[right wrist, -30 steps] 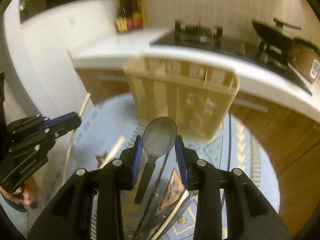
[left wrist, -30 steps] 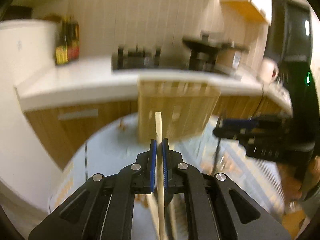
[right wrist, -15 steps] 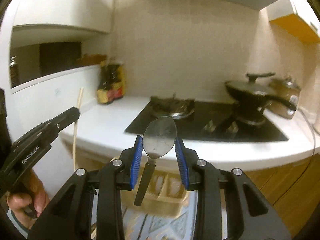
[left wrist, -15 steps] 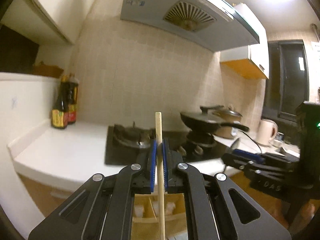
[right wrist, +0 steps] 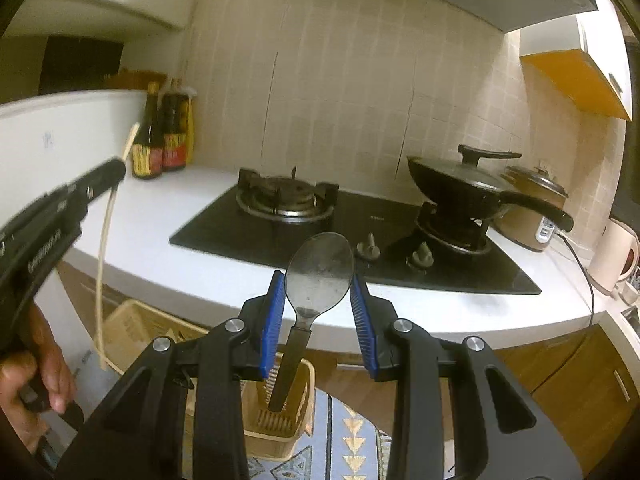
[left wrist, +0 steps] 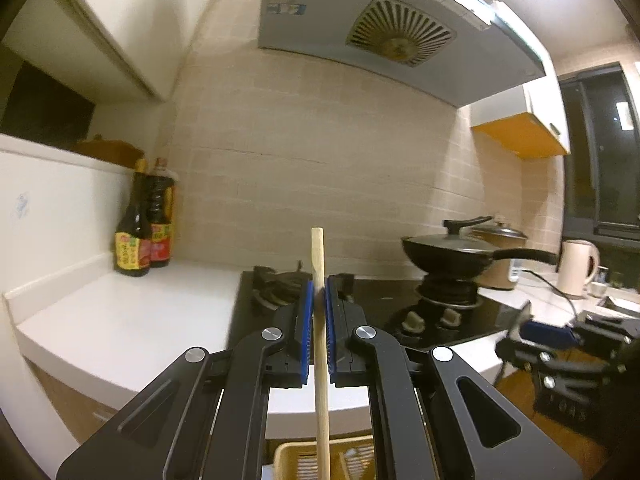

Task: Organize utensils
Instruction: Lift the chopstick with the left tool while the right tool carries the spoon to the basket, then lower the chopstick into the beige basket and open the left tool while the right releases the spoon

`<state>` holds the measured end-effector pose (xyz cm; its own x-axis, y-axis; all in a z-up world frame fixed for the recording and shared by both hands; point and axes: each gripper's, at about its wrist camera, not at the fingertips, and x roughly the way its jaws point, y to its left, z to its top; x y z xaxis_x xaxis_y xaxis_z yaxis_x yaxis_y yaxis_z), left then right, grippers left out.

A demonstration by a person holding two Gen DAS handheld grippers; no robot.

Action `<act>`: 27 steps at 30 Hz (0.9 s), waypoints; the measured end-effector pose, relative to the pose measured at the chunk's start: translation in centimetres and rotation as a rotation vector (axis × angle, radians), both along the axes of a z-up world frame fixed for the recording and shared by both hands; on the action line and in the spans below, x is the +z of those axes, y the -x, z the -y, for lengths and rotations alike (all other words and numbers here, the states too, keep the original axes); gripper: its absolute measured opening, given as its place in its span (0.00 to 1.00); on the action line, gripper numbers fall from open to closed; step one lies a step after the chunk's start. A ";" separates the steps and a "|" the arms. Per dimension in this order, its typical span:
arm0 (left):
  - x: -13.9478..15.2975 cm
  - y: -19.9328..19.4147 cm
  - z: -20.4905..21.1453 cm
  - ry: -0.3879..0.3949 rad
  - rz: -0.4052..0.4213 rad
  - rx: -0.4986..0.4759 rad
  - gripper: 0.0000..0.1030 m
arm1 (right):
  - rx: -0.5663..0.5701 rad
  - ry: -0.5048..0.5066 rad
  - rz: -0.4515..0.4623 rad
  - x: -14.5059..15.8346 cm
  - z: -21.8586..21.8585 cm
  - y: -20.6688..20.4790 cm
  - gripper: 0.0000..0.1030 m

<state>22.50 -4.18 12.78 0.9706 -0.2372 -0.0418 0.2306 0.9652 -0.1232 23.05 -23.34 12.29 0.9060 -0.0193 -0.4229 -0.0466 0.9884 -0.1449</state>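
Observation:
My left gripper [left wrist: 319, 286] is shut on a pale wooden chopstick [left wrist: 320, 344] that stands upright between the blue pads. In the right wrist view the same left gripper [right wrist: 116, 168] shows at the left with the chopstick [right wrist: 105, 240] hanging below it. My right gripper [right wrist: 318, 280] is shut on a metal spoon [right wrist: 320, 268], bowl up between the pads, dark handle pointing down. A beige slatted utensil basket [right wrist: 280, 432] sits low beneath both grippers; its rim [left wrist: 288, 454] shows at the bottom of the left wrist view.
A white counter [right wrist: 168, 240] holds a black gas hob [right wrist: 348, 232], a lidded wok [right wrist: 464, 188], a rice cooker [right wrist: 532, 208], a kettle [left wrist: 576, 266] and two sauce bottles [left wrist: 140, 236]. A patterned rug [right wrist: 344, 448] lies on the floor. A hand [right wrist: 36, 376] holds the left gripper's handle.
Both grippers rose and tilted up, so the views swung from the basket and rug to the counter and wall. Chopstick and spoon stay gripped as before.

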 end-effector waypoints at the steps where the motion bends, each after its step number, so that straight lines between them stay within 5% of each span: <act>1: -0.2 -0.2 -0.1 0.005 -0.002 0.005 0.04 | 0.002 0.005 -0.007 -0.4 -0.2 -0.1 0.29; 10: 1.4 -1.1 -1.9 0.105 0.006 -0.061 0.04 | 0.003 0.022 -0.008 -1.4 -0.5 -0.1 0.29; 27: -2.6 -2.0 -1.0 0.036 -0.007 0.001 0.04 | 0.000 0.032 -0.044 -3.3 -1.1 -0.2 0.29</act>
